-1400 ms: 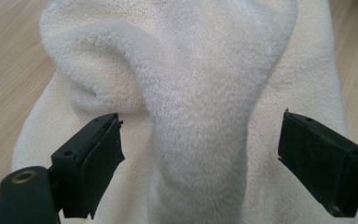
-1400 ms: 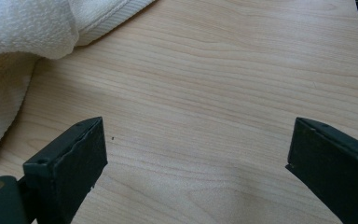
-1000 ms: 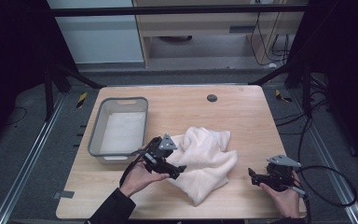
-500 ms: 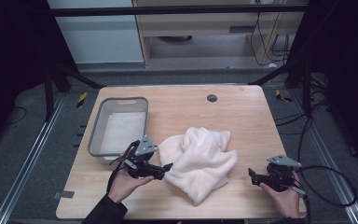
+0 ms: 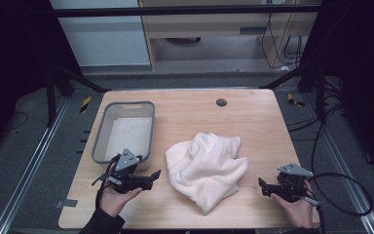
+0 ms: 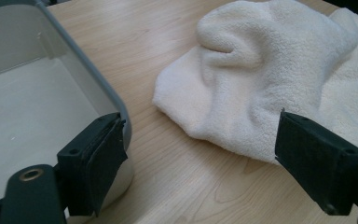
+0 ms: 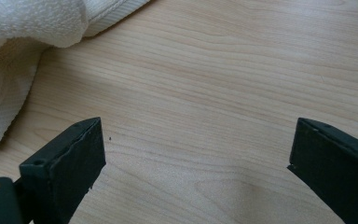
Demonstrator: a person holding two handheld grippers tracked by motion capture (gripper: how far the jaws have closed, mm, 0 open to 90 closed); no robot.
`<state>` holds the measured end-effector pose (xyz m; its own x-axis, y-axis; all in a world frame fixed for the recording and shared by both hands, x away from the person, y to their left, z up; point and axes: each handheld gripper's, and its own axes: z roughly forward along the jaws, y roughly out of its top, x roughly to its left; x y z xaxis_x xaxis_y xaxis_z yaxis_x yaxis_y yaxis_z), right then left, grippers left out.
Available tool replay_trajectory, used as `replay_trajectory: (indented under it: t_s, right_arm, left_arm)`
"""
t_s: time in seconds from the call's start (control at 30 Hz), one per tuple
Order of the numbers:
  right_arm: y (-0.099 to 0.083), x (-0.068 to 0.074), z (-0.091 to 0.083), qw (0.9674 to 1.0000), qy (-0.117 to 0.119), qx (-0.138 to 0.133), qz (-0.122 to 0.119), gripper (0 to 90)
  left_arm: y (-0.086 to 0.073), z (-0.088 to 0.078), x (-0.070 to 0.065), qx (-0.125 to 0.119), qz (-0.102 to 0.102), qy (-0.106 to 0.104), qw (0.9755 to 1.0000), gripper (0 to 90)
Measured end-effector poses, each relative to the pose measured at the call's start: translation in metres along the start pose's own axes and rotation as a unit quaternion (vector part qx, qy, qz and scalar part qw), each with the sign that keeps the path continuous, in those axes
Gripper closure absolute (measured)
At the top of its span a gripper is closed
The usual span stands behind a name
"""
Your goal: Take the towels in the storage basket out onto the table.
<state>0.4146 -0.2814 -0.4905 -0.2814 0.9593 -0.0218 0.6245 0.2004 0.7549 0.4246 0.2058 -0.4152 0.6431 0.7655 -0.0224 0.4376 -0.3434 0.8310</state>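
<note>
— Where's the towel?

— The cream towel lies crumpled on the wooden table, a little toward five o'clock from the middle.

— And the left gripper?

— The left gripper sits at nine o'clock of the towel, near it but not touching. Its jaws stand wide with nothing between them, though they have just been closing slightly. In the left gripper view the towel lies ahead and the grey bin is beside one jaw.

— The right one?

— The right gripper rests at three o'clock of the towel, apart from it, jaws wide over bare wood.

— The bin?

— The grey bin stands at ten o'clock of the towel.
</note>
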Motion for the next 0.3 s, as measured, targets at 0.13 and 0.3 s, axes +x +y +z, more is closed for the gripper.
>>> replay_trajectory:
  t_s: [0.13, 0.3]
  right_arm:
    - [-0.001, 0.000, 0.000, 1.0000, 0.001, 0.001, 0.000, 3.3]
    - [-0.001, 0.001, 0.000, 1.0000, 0.000, 0.002, 0.000, 3.2]
  left_arm:
    - [-0.010, -0.009, 0.007, -0.005, -0.011, 0.011, 0.9999, 16.3]
    - [-0.022, -0.019, 0.016, -0.013, -0.029, 0.024, 0.9992, 17.0]
